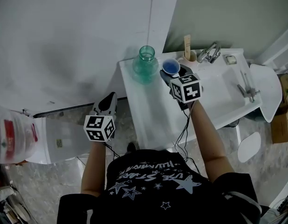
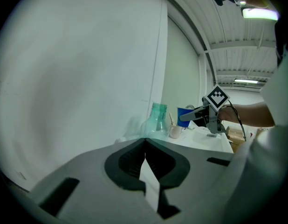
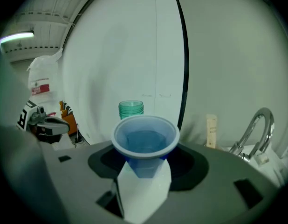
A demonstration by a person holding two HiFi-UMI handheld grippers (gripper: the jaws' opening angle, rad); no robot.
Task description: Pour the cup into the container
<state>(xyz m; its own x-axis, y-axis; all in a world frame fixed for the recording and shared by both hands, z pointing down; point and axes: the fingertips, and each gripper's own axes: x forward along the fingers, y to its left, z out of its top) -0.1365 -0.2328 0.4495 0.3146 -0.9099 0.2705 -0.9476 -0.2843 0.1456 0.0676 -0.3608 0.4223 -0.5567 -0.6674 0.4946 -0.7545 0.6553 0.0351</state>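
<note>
A blue plastic cup (image 1: pixel 171 67) with blue liquid in it is upright, lifted over the white counter (image 1: pixel 139 106). My right gripper (image 1: pixel 174 76) is shut on its lower part. In the right gripper view the cup (image 3: pixel 145 141) fills the middle and the neck of a green glass bottle (image 3: pixel 131 108) rises just behind it. That bottle (image 1: pixel 145 63) stands open-mouthed at the counter's far left corner, just left of the cup. My left gripper (image 1: pixel 108 101) hangs off the counter's left side, shut and empty (image 2: pixel 145 143), pointing towards the bottle (image 2: pixel 157 120).
A sink basin (image 1: pixel 223 85) with a chrome tap (image 1: pixel 208 52) lies right of the cup. A small pale cup with a wooden stick (image 1: pixel 187 48) stands behind it by the wall. A white plastic bag (image 1: pixel 13 134) sits on the floor far left.
</note>
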